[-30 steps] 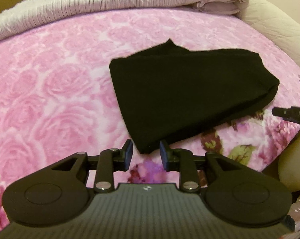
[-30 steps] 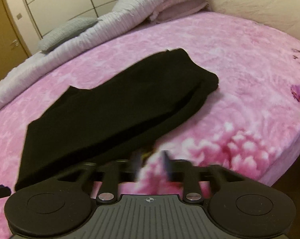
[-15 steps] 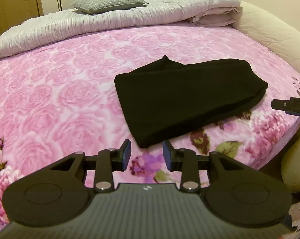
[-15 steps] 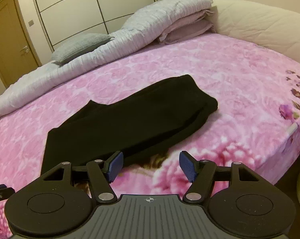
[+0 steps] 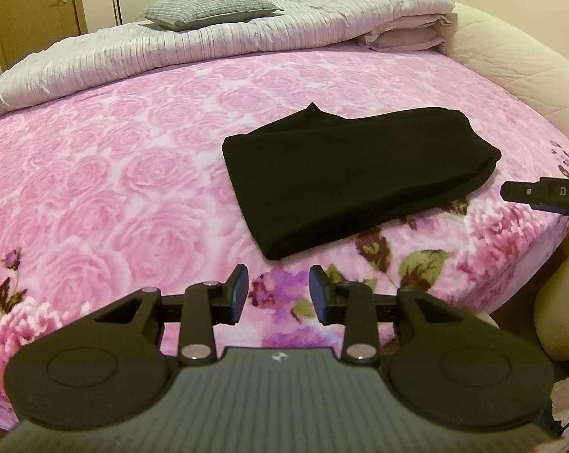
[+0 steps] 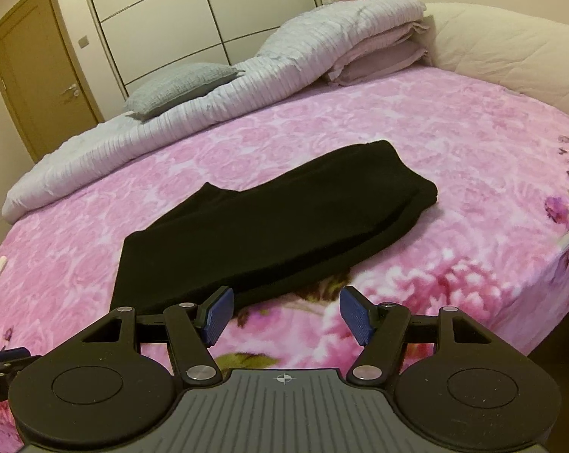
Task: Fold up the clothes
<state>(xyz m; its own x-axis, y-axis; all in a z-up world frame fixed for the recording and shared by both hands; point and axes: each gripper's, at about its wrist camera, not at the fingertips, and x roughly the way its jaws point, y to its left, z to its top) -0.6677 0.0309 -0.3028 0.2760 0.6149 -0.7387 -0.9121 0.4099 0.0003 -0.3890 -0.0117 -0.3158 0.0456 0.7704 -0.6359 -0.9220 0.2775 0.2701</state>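
On the pink rose bedspread (image 5: pixel 133 173), the folded black garment (image 5: pixel 356 173) lies ahead of you, its long axis running left to right across both views. Your left tongs (image 5: pixel 278 294) stand narrowly parted, empty, facing its near left corner; your right tongs (image 6: pixel 284 315) gape wide, empty, just short of its near edge.

Black garment (image 5: pixel 354 177), plain; bedspread (image 5: pixel 133 173) pink rose print; quilt (image 5: pixel 216 43) pale grey ribbed; pillow (image 5: pixel 209 9) grey check.
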